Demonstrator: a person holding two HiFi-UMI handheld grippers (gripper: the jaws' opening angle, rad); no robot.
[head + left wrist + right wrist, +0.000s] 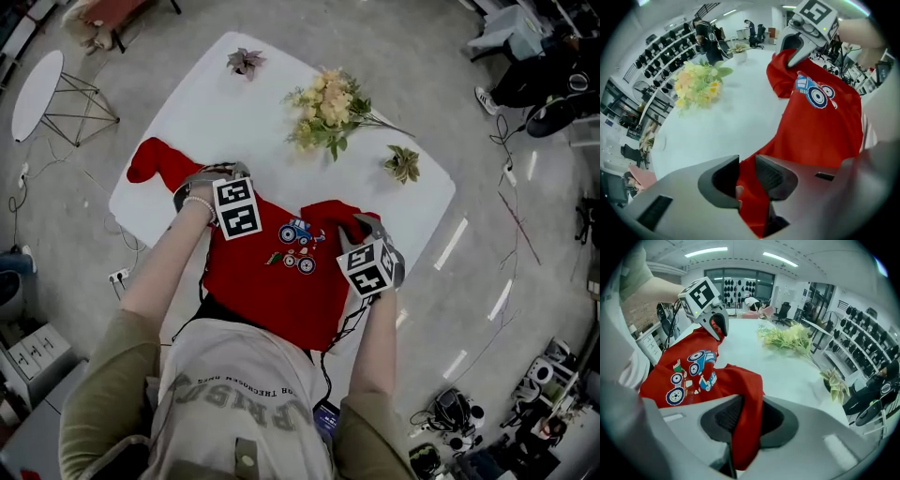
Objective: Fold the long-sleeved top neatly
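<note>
A red long-sleeved top (272, 291) with a blue tractor print (298, 246) lies on the white table (206, 103), its hem hanging over the near edge. One sleeve (155, 161) stretches out to the left. My left gripper (208, 176) is at the top's left shoulder, and in the left gripper view (746, 180) its pads pinch a ridge of the red cloth (820, 126). My right gripper (361, 227) is at the bunched right side, and in the right gripper view (747, 420) a fold of red cloth (689, 376) is clamped between its pads.
A bunch of pale yellow flowers (323, 108) lies on the table beyond the top. Two small plants (246, 62) (403, 164) sit at the far and right corners. A round side table (37, 84) stands on the floor at the left.
</note>
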